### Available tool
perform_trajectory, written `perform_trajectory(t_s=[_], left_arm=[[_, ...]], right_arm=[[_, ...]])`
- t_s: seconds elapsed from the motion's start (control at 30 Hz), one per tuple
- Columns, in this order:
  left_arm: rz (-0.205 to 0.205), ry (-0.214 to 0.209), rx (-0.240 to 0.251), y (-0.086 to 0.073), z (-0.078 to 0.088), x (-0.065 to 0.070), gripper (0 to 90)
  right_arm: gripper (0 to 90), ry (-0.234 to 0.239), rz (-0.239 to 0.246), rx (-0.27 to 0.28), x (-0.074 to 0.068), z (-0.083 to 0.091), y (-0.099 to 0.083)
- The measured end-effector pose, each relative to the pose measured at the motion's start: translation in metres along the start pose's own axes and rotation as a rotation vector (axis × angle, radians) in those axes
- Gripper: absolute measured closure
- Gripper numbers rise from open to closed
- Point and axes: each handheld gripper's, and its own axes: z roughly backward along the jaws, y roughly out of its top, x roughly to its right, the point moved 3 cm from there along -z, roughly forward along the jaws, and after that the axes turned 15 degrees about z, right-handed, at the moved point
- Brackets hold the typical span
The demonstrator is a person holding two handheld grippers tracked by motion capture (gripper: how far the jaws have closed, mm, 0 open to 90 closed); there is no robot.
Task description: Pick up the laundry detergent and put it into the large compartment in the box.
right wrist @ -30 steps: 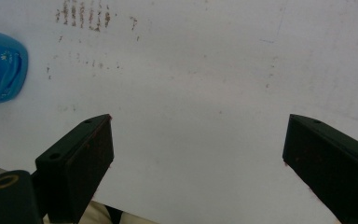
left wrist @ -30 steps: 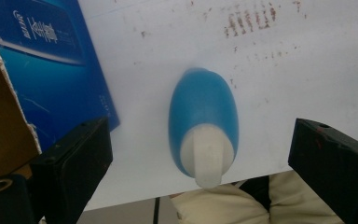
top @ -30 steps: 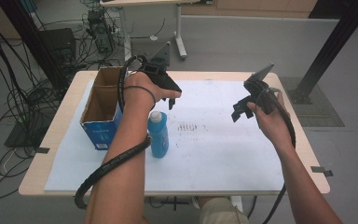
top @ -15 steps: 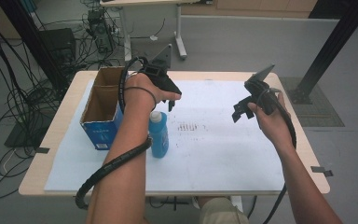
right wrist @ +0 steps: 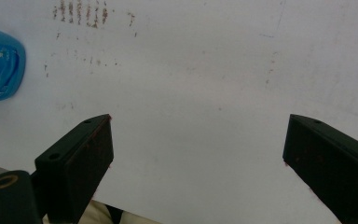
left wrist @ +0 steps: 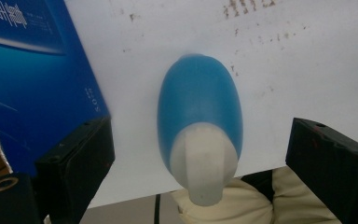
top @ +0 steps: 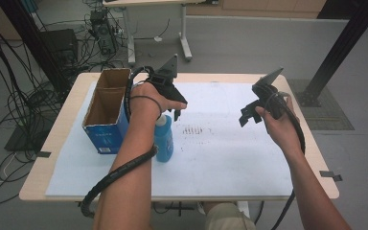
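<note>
My left gripper [left wrist: 200, 154], fingers spread, hovers above the upright blue bottle [top: 163, 139] just right of the box [top: 106, 125] on the desk's left; next, descend and close; right gripper [top: 250, 114] spread, idle

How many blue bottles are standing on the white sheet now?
1. The blue bottle stands upright beside the blue cardboard box, directly under the open left claw. The box interior is partly hidden, so another could lie inside.
</note>
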Motion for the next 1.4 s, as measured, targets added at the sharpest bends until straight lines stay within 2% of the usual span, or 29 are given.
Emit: perform_trajectory(t_s=[0.4,1.4], left_arm=[[0.0,-0.011,-0.02,0.001,-0.017,-0.002,9.2],[-0.018,-0.015,-0.04,0.003,-0.037,0.001,9.8]], right_arm=[[8.5,0.003,-0.006,-0.006,0.001,-0.002,0.0],[8.5,0.007,-0.007,-0.013,0.001,-0.006,0.0]])
